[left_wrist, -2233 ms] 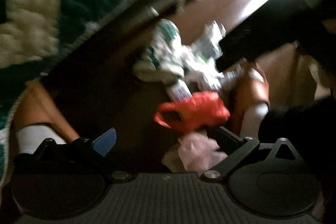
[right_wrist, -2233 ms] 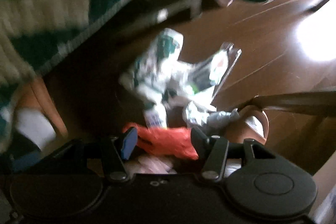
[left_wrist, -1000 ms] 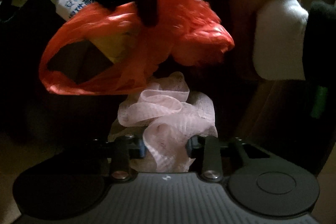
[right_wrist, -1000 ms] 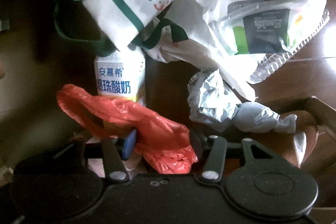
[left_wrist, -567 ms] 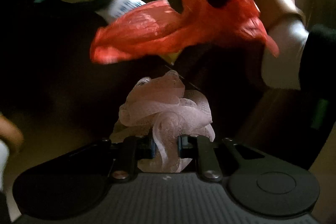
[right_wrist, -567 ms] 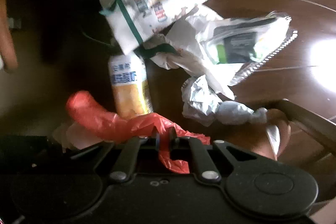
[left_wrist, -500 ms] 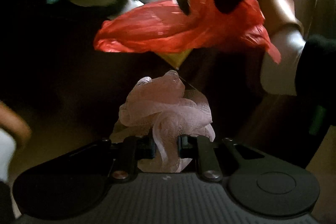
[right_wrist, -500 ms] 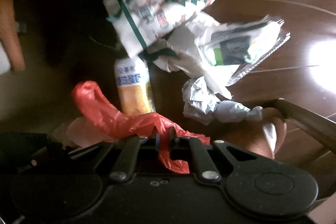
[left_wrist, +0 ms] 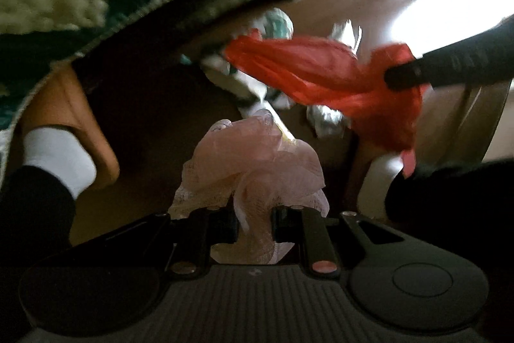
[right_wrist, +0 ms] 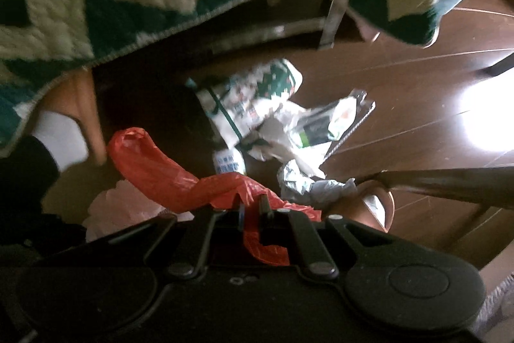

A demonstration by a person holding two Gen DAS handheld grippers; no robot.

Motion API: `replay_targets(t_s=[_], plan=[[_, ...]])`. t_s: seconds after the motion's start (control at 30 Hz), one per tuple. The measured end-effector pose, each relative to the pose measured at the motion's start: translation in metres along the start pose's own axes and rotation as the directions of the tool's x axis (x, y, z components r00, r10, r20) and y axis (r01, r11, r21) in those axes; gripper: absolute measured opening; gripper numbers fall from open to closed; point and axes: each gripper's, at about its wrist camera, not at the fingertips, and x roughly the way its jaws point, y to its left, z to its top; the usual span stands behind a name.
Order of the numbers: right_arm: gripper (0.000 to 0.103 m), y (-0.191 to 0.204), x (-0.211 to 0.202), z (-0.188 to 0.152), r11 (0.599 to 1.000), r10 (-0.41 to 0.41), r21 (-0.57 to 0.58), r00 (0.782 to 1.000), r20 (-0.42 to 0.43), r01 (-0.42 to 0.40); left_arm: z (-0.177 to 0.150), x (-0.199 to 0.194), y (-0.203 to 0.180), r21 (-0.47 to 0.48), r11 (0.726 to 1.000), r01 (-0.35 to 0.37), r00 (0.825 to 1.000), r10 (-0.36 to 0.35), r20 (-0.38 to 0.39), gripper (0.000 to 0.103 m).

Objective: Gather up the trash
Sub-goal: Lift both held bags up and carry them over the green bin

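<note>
Left tongs (left_wrist: 255,225) pinching pale pink crumpled mesh netting (left_wrist: 257,156), hanging at 6 o'clock. Right tongs (right_wrist: 252,209) clamping thin red plastic bag (right_wrist: 167,176) by gathered edge, probably keeping mouth free for loading; contents not showing. Lying loose on dark wood floor (right_wrist: 401,79) at 12 o'clock: printed white-green paper bag (right_wrist: 253,95), crumpled grey foil wrapper (right_wrist: 308,182), small labelled bottle (right_wrist: 229,163).
</note>
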Motion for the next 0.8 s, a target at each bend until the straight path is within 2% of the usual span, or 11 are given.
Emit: replay_targets(t_s=[0.1, 0.2, 0.4, 0.57, 0.7, 0.8], plan=[[0.007, -0.001, -0.035, -0.008, 1.0, 0.013, 0.014, 0.997, 0.071, -0.014, -0.001, -0.035, 0.002, -0.034, 0.999, 0.012, 0.997, -0.009, 0.075, 0.018], [0.007, -0.004, -0.069, -0.018, 0.999, 0.024, 0.029, 0.99, 0.141, -0.029, -0.003, -0.069, -0.006, -0.061, 0.998, 0.027, 0.987, -0.018, 0.159, 0.018], [0.007, -0.02, -0.139, -0.038, 0.996, 0.04, 0.059, 0.955, 0.294, -0.06, -0.006, -0.137, -0.027, -0.065, 0.996, 0.062, 0.952, -0.039, 0.304, 0.018], [0.007, -0.042, -0.203, -0.056, 0.993, 0.039, 0.085, 0.901, 0.432, -0.084, -0.004, -0.192, -0.05, -0.045, 0.995, 0.094, 0.908, -0.067, 0.414, 0.018], [0.007, -0.057, -0.25, -0.069, 0.992, 0.048, 0.076, 0.846, 0.532, -0.104, 0.0, -0.229, -0.071, -0.015, 0.994, 0.11, 0.868, -0.089, 0.488, 0.018], [0.006, -0.068, -0.289, -0.073, 0.994, 0.04, 0.059, 0.796, 0.604, -0.094, 0.007, -0.256, -0.086, 0.007, 0.993, 0.117, 0.837, -0.103, 0.537, 0.018]])
